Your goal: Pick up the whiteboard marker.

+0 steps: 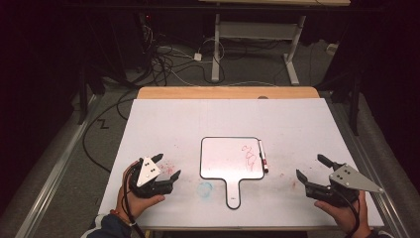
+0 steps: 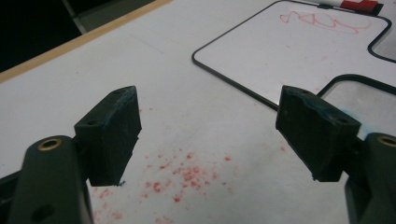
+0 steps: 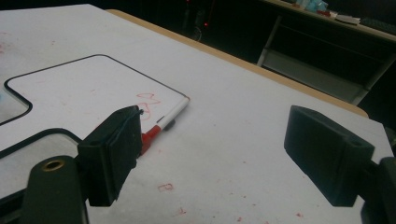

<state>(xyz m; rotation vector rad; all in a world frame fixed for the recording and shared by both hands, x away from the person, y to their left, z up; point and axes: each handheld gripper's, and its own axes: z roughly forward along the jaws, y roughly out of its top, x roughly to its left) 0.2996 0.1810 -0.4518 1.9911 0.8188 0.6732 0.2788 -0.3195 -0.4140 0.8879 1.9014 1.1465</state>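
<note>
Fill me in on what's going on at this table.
A person holds a gripper in each hand over a white table. The left gripper and right gripper both stand open and hold nothing. Between them lies a small paddle-shaped whiteboard with a red scribble on it, and a red-capped marker rests along its right edge. Red smudges dot the table near the left gripper.

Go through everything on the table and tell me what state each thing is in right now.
Left claw: open, holding nothing.
Right claw: open, holding nothing.
Whiteboard: lying flat, red scribble on it, not wiped.
Marker: lying against the whiteboard's right edge, red cap on.
Table: spotted with red marks, a blue smudge left of the whiteboard's handle.
</note>
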